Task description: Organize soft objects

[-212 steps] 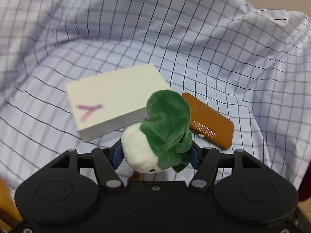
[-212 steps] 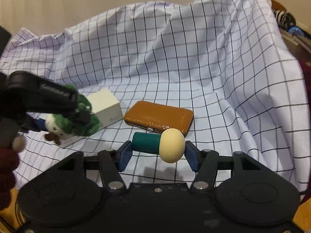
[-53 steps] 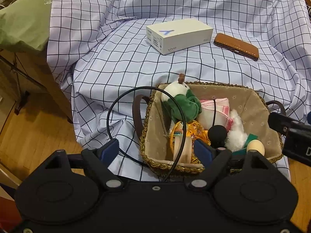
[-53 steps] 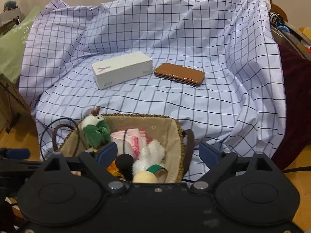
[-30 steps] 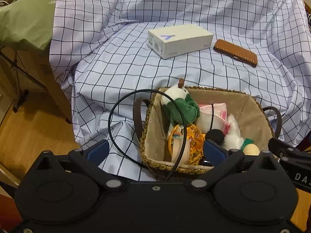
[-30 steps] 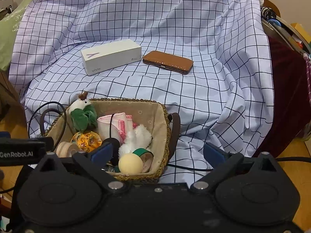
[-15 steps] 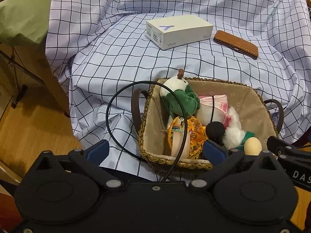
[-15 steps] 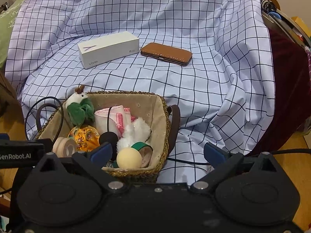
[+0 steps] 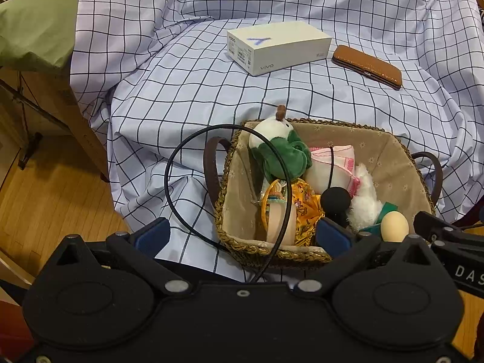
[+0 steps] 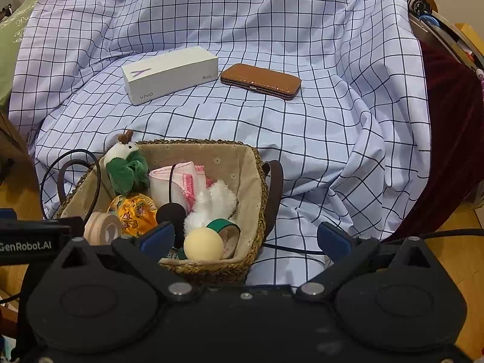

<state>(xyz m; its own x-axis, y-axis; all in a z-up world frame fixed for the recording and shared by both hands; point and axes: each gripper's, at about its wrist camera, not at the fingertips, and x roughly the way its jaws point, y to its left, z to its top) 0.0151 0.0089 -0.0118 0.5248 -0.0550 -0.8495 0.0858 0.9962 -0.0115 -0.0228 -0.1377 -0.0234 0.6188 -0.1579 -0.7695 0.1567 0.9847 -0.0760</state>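
Woven basket (image 9: 266,249) sits on the checked cloth (image 9: 187,90), low in both wrist views, just ahead of both claws. Left gripper (image 9: 242,237): basket lies forward and slightly right of centre, its near rim between the blue pads. Right gripper (image 10: 245,239): basket lies forward and left, near rim crossing behind the left pad.

Contents, all inside the one lined compartment:
- Green-and-white plush (image 9: 279,151) in the far left corner, leaning upright against the wall, long axis near vertical, brown tuft up, white head topmost.
- Pink-trimmed white cloth (image 10: 178,184) folded, mid-back.
- White fluffy toy (image 10: 213,204) right of centre, long axis tilted up and away.
- Orange patterned pouch (image 10: 133,213) front left, touching a striped roll (image 10: 101,231).
- Black round foam ball (image 10: 171,214) centre.
- Cream-headed, green-stemmed soft toy (image 10: 203,244) at the near right corner, head toward the cameras, stem partly hidden.
- Green tape roll (image 10: 227,231) just beside it.

A black cable (image 9: 181,175) loops over the left rim.

Both claws: jaws spread wide, nothing between the pads, touching nothing visible.

Well beyond the basket on the cloth: white box (image 9: 278,47), long axis roughly left-right, and a brown case (image 9: 367,66) just to its right, lying flat, not touching.
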